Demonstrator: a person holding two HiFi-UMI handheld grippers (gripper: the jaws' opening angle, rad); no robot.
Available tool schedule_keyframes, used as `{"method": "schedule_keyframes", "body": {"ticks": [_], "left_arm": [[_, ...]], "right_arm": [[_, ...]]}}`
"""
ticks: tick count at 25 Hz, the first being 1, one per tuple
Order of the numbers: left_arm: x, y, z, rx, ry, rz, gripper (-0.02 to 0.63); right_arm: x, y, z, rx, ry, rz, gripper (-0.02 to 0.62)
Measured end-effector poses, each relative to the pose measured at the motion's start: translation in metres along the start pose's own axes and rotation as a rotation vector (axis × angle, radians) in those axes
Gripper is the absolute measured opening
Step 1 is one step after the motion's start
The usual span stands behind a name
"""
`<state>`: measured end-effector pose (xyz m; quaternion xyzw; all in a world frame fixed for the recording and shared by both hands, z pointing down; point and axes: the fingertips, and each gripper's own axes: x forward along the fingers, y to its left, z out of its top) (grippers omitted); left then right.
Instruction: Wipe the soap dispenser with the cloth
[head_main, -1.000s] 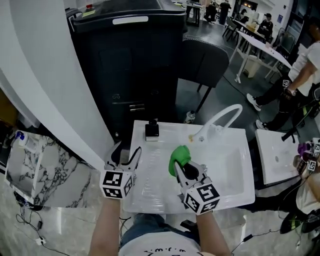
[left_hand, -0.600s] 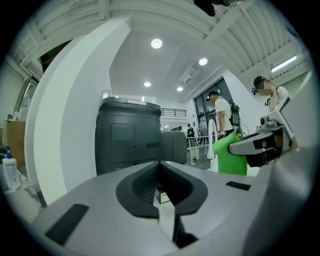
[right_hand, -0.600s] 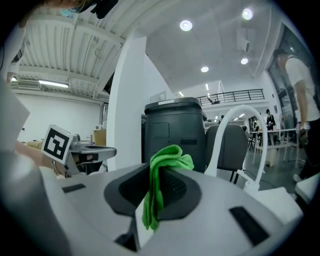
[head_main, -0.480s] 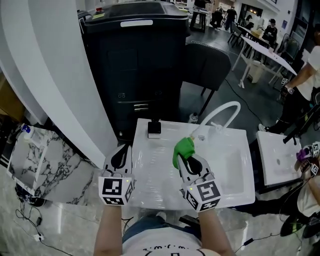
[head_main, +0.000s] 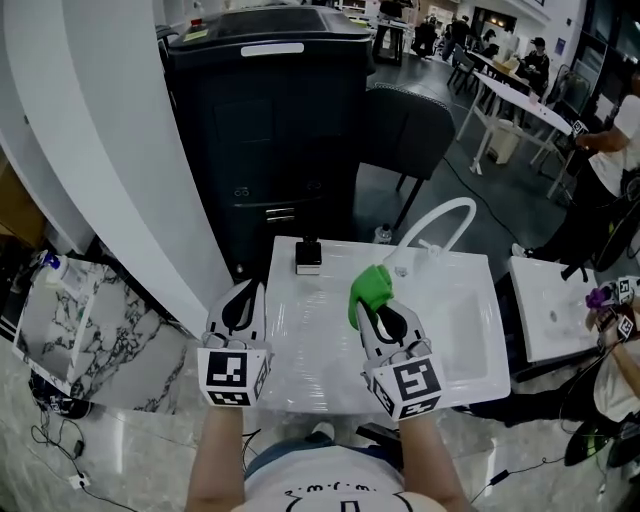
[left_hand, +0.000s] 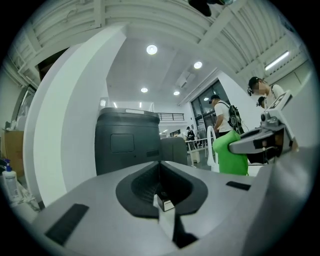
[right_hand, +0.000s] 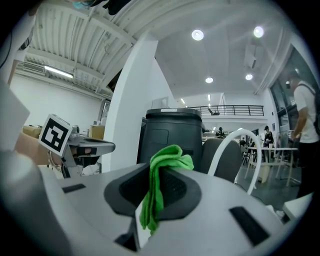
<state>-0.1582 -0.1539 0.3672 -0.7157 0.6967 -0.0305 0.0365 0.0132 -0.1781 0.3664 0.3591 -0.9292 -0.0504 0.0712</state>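
Note:
The soap dispenser (head_main: 307, 257), a small white block with a black top, stands at the back left of the white sink (head_main: 470, 370). My left gripper (head_main: 243, 292) hangs over the sink's left edge, short of the dispenser, shut with nothing between its jaws (left_hand: 160, 162). A small dark-topped box shows just past its tips. My right gripper (head_main: 378, 302) is shut on the green cloth (head_main: 370, 288), which bunches above the tips and hangs down between the jaws in the right gripper view (right_hand: 159, 187). The cloth (left_hand: 231, 152) also shows in the left gripper view, to the right.
A curved white faucet (head_main: 440, 225) rises at the sink's back, right of the cloth. Behind stand a black bin (head_main: 270, 130) and a dark chair (head_main: 405, 130). A marble slab (head_main: 90, 330) lies left, a second white basin (head_main: 545, 310) right, with people beyond.
The left gripper's jaws, spread apart a second ago, are now shut on nothing. Both grippers have risen and moved a little toward the back of the sink, the cloth with the right one.

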Motion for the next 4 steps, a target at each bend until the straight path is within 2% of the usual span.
{"method": "schedule_keyframes", "body": {"ticks": [4], "left_arm": [[-0.0006, -0.0025, 0.0061, 0.035, -0.006, -0.003, 0.017]], "right_arm": [[-0.0014, 0.0063, 0.0052, -0.009, -0.006, 0.013, 0.049]]}}
